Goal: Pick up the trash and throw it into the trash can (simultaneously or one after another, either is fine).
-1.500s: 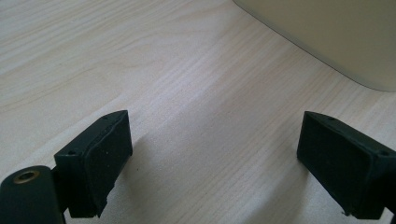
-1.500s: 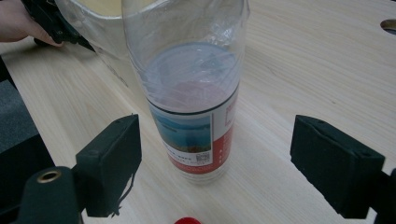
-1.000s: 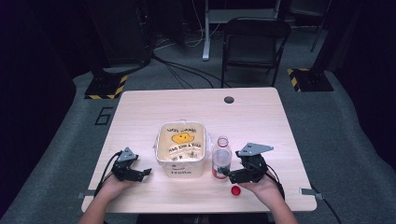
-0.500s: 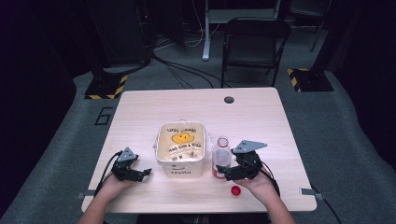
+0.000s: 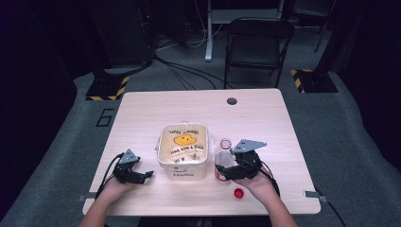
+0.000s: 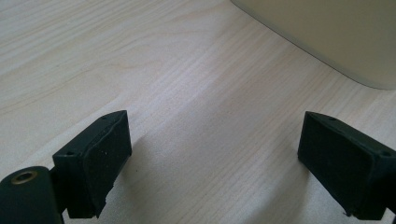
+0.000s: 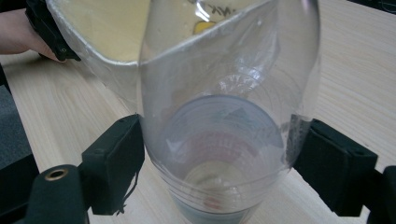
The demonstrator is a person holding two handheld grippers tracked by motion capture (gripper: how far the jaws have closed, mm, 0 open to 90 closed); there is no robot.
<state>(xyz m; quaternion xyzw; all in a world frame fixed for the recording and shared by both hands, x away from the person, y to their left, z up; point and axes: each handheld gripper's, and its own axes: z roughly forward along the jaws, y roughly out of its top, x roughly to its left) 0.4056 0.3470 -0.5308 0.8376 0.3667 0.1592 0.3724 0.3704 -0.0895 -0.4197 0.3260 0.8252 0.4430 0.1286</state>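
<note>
Clear plastic bottle (image 7: 224, 116) stands just right of our tub (image 5: 183, 150); our right gripper (image 5: 226, 171) has just been closing, jaws touching both bottle sides. Left gripper (image 6: 215, 163) rests open, empty.

Overhead light is brightening the wooden tabletop (image 5: 198, 109) while the surrounding room is sinking into near darkness. Soft shadows are pooling beneath the black jaws. Glare is streaking the clear bottle (image 7: 224, 107), which is blurring close to the lens.
</note>
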